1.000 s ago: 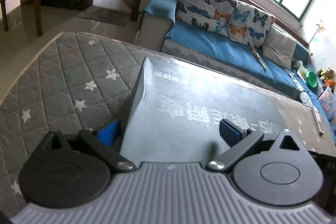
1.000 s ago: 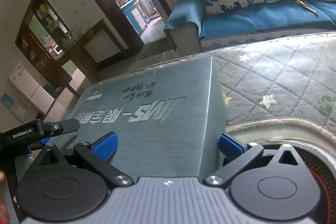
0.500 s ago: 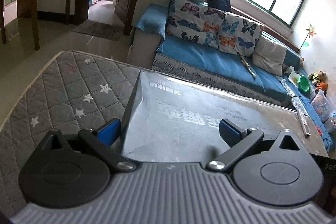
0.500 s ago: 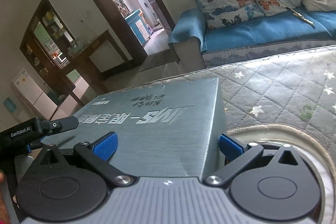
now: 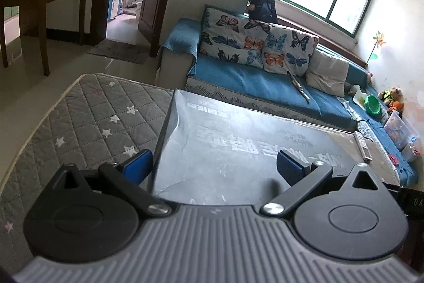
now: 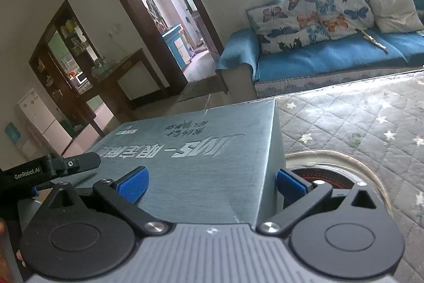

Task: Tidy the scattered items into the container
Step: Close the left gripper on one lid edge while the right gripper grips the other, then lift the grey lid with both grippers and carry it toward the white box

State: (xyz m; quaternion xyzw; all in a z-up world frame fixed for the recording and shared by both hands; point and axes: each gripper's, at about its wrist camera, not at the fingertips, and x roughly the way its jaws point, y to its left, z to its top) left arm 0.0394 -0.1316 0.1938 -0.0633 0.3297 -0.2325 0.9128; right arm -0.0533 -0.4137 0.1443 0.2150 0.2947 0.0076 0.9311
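A large grey-blue box (image 5: 251,134) with printed lettering lies on a grey quilted star-pattern mat (image 5: 92,113). My left gripper (image 5: 214,169) straddles one near corner. Its left fingertip is beside the box's side face and its right fingertip hovers over the top, casting a shadow. My right gripper (image 6: 212,182) straddles the opposite corner of the same box (image 6: 201,150), one fingertip over the top and the other beside the right side face. Both sets of fingers are spread wide. The left gripper's body (image 6: 61,166) shows at the box's left end in the right wrist view.
A round black and red object (image 6: 323,174) with a beige rim sits low on the mat (image 6: 357,118), just right of the box. A blue sofa (image 5: 265,81) with butterfly cushions stands beyond. A slim remote-like item (image 5: 363,147) lies past the box's far right.
Both views have risen and tipped up, so more of the sofa and window shows. The box keeps the same place between the fingers. Finger spread is unchanged.
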